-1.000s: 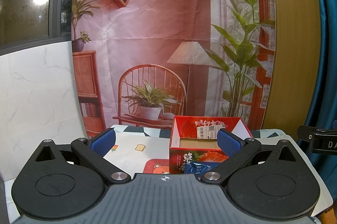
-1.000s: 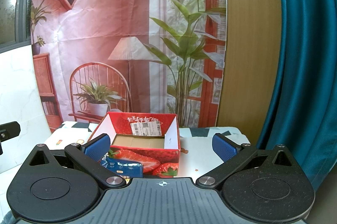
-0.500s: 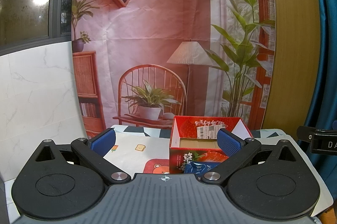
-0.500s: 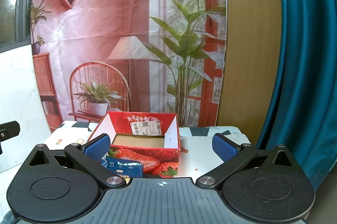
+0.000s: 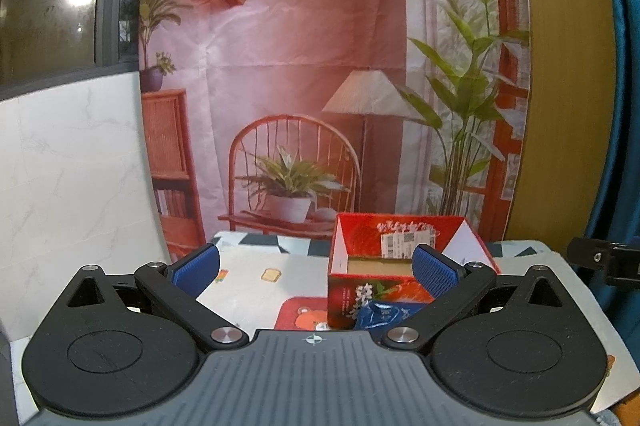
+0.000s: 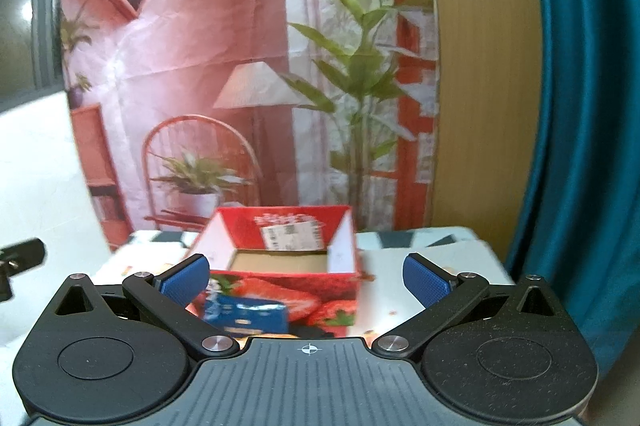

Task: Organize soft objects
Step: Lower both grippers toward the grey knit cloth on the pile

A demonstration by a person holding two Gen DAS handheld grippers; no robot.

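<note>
A red strawberry-print box (image 5: 404,262) stands open on the table, its brown floor bare; it also shows in the right wrist view (image 6: 280,266). A blue soft packet (image 5: 382,314) leans against the box's near side; in the right wrist view the packet (image 6: 248,316) is partly hidden by the gripper body. My left gripper (image 5: 316,268) is open and empty, short of the box. My right gripper (image 6: 306,276) is open and empty, in front of the box.
A patterned tablecloth (image 5: 256,266) covers the table. A printed backdrop (image 5: 320,65) hangs behind it, a white marble wall (image 5: 72,165) at left, a teal curtain (image 6: 580,105) at right. Part of the other gripper (image 5: 604,260) shows at the right edge.
The right wrist view has shifted and blurred: the box now sits more to the right and nearer. The left gripper has stayed still. Both stay open.
</note>
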